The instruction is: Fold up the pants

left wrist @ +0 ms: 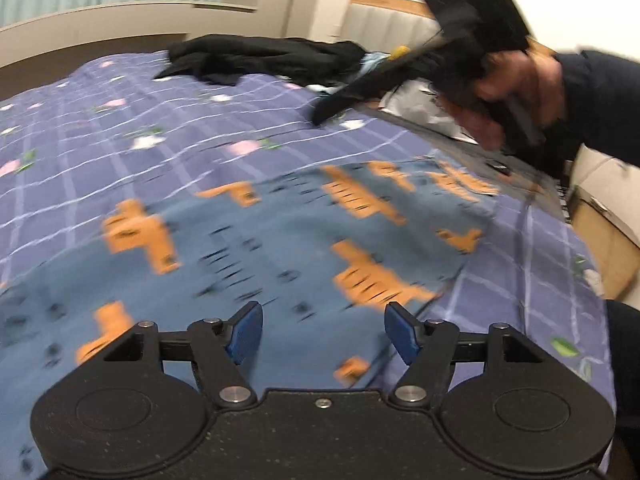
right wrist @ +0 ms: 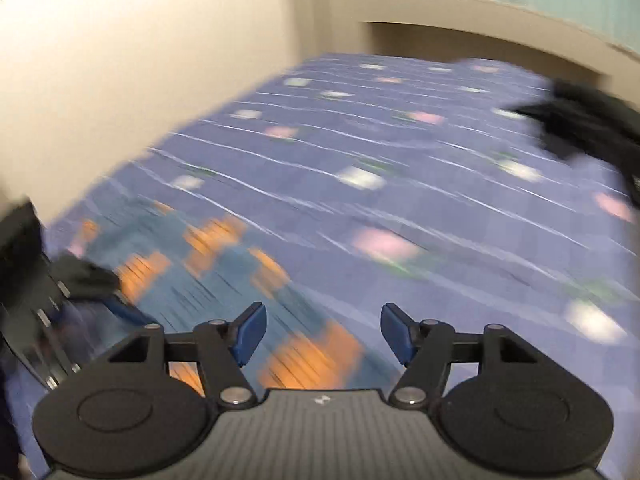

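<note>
A: Nearest in the left wrist view?

B: The left gripper (left wrist: 323, 334), at 6 o'clock, its blue pads (left wrist: 245, 334) spread wide with nothing between them. It hangs over the pants (left wrist: 256, 248), blue cloth with orange shapes, lying flat on the bed (left wrist: 100, 136).

A: Where do the pants sit in that view?

B: From the pads outward to the middle, reaching toward 3 o'clock. Beyond their edge the checked purple sheet shows.

A: And the right gripper?

B: In its own view the right gripper (right wrist: 323, 334) is at 6 o'clock, pads apart and empty. The pants (right wrist: 224, 280) lie under it and run off toward 9 o'clock, much blurred. At 9 o'clock a black device shows, blurred; I take it for the left gripper (right wrist: 28, 280).

A: Is the right one seen from the left?

B: Yes, at 2 o'clock, the right gripper (left wrist: 476, 16) gripped in the person's hand (left wrist: 516, 92), raised off the bed. Its fingers cannot be made out there.

A: Farther off?

B: A heap of black clothes (left wrist: 272, 58) at 12 o'clock on the far part of the bed; the same black clothes (right wrist: 588, 128) show at 2 o'clock in the right view.
</note>
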